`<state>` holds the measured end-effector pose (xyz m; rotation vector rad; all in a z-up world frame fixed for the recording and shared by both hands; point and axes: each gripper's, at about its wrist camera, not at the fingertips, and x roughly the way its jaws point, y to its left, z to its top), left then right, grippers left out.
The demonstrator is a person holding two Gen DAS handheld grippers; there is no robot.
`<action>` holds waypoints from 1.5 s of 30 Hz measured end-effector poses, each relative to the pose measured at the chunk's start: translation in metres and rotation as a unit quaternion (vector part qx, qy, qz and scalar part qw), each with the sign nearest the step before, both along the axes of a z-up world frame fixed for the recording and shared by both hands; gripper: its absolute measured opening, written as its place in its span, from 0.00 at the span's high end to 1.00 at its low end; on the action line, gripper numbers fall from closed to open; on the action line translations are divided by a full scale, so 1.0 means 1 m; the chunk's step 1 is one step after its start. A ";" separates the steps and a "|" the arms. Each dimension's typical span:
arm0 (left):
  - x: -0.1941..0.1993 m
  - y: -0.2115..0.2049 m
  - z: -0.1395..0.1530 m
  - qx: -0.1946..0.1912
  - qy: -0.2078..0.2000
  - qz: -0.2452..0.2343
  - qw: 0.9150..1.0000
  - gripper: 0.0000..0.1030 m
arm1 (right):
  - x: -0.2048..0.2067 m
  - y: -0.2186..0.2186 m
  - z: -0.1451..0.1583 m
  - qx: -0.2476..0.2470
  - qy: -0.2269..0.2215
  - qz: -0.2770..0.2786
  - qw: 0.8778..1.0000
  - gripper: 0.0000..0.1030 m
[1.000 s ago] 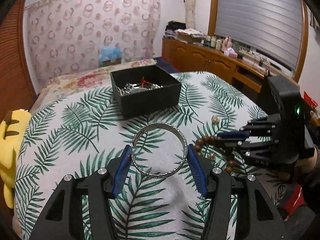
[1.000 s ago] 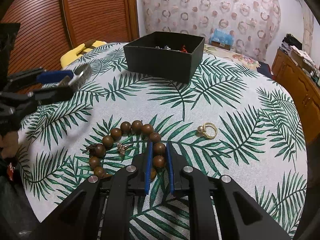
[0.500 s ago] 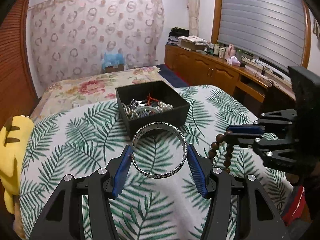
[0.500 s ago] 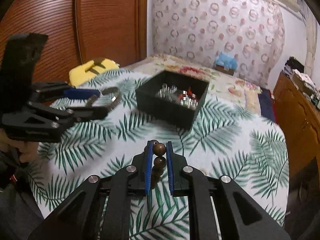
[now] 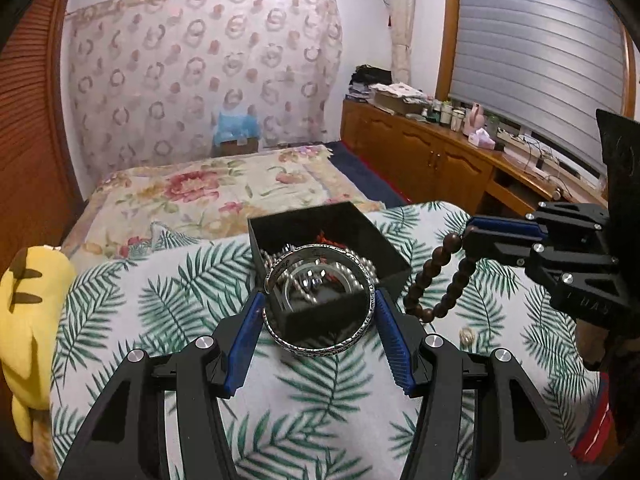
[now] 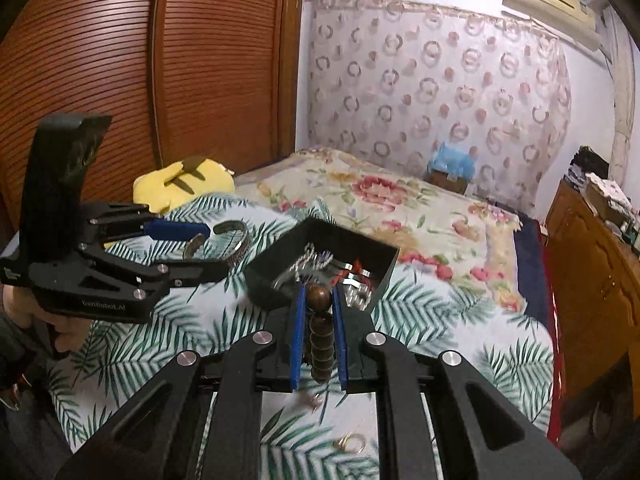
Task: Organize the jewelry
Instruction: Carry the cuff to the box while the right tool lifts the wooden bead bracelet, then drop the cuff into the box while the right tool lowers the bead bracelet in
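My left gripper (image 5: 318,316) is shut on a silver bangle (image 5: 320,350) and holds it in the air just in front of the black jewelry box (image 5: 384,248), which holds several silver pieces. My right gripper (image 6: 318,308) is shut on a brown wooden bead bracelet (image 6: 320,336) that hangs below the fingers, close to the box (image 6: 264,268). In the left wrist view the beads (image 5: 436,280) dangle from the right gripper (image 5: 466,236) to the right of the box. In the right wrist view the left gripper (image 6: 208,240) with the bangle (image 6: 236,240) is at the left.
A gold ring (image 6: 351,442) and a small earring (image 6: 312,400) lie on the palm-leaf cloth (image 5: 160,300) below my right gripper. The ring also shows in the left wrist view (image 5: 466,335). A yellow plush toy (image 5: 24,300) sits at the left edge. A wooden cabinet (image 5: 420,156) stands at the right.
Both grippers have lifted their pieces off the cloth and moved toward the black box. The bead bracelet has left the table and now hangs from the right gripper.
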<state>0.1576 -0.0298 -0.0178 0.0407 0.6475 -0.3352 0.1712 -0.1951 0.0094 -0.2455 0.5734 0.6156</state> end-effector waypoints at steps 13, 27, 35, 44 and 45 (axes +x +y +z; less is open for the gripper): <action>0.044 -0.010 0.003 0.010 0.003 0.004 1.000 0.48 | 0.060 0.011 0.017 0.017 -0.012 0.013 1.000 0.86; 0.064 -0.013 -0.008 0.024 0.017 0.008 1.000 0.48 | 0.096 0.014 -0.010 0.025 0.017 -0.001 1.000 0.83; 0.075 -0.019 -0.010 0.030 0.022 0.001 0.999 0.48 | 0.091 0.002 -0.012 0.021 0.017 -0.011 1.000 0.74; 0.089 -0.029 -0.015 0.041 0.028 -0.005 0.999 0.48 | 0.065 -0.028 -0.036 0.001 0.042 -0.035 0.999 0.74; 0.089 -0.030 -0.014 0.041 0.027 -0.007 0.999 0.48 | 0.062 -0.032 -0.038 0.001 0.047 -0.036 0.998 0.74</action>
